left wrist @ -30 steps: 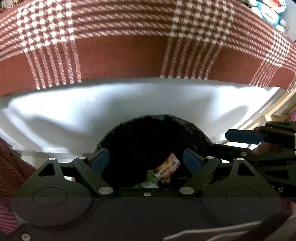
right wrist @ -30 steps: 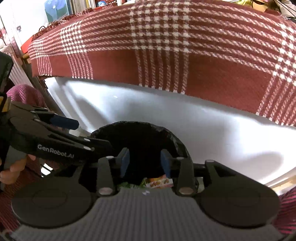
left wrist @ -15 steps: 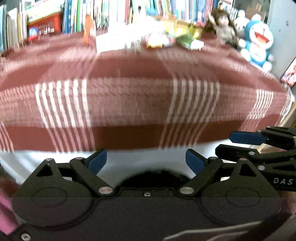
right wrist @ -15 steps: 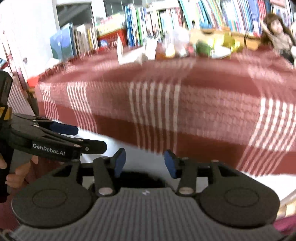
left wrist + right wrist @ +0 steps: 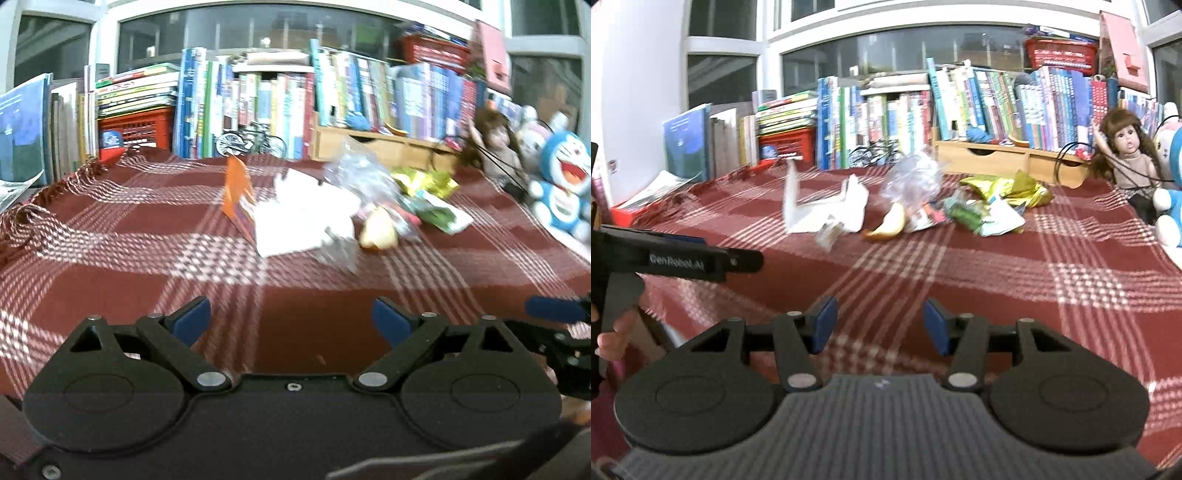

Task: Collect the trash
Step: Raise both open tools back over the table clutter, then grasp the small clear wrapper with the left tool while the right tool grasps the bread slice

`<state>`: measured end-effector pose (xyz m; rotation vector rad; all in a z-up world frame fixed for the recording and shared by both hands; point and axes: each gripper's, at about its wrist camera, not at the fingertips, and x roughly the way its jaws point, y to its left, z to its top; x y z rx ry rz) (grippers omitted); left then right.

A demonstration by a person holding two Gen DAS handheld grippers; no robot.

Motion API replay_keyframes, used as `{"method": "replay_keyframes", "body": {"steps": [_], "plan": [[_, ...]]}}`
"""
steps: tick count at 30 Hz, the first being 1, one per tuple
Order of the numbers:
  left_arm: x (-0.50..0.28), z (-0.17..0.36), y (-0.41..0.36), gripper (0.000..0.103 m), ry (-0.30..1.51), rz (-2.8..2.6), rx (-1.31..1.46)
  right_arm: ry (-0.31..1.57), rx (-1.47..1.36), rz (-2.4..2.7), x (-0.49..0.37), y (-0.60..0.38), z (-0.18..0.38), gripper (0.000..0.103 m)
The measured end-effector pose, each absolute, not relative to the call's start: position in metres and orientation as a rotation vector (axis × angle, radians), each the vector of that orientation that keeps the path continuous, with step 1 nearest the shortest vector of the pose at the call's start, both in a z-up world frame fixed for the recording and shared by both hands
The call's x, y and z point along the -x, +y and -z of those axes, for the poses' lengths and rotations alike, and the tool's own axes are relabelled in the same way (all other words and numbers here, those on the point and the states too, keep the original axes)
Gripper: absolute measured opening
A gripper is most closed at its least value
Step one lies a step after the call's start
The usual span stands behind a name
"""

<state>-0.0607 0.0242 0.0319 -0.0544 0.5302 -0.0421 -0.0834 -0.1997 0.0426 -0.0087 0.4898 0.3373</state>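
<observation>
Trash lies in a heap mid-table on the red plaid cloth (image 5: 147,266): crumpled white paper (image 5: 303,218), an orange carton (image 5: 236,192), clear plastic wrap (image 5: 358,173), a yellow peel (image 5: 378,230), green and gold wrappers (image 5: 432,195). The right wrist view shows the same white paper (image 5: 827,210), the peel (image 5: 890,225), the plastic wrap (image 5: 912,181) and the wrappers (image 5: 990,214). My left gripper (image 5: 291,321) is open and empty at the near table edge. Beside it, my right gripper (image 5: 879,325) is open and empty too. The bin is out of view.
Rows of books (image 5: 979,107) and a wooden drawer box (image 5: 1004,155) line the table's back. A doll (image 5: 1126,155) and blue plush toys (image 5: 565,184) sit at the right. A red crate (image 5: 136,125) stands back left.
Both grippers have swung up from the black-lined bin under the table edge to face the tabletop. The bin and its wrappers have dropped out of view. Both stay open.
</observation>
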Motion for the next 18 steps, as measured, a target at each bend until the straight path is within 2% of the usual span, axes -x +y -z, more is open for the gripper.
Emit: {"method": "replay_keyframes", "body": {"steps": [8, 15, 18], "plan": [[0.018, -0.032, 0.029, 0.093, 0.529, 0.079, 0.109, 0.514, 0.043, -0.302, 0.037, -0.19, -0.041, 0.067], [-0.015, -0.016, -0.004, 0.091, 0.558, 0.166, 0.047, 0.529, -0.051, -0.303, 0.001, -0.202, -0.057, 0.067], [-0.031, -0.01, -0.015, 0.087, 0.549, 0.182, 0.03, 0.517, -0.048, -0.287, -0.004, -0.207, -0.064, 0.067]]}}
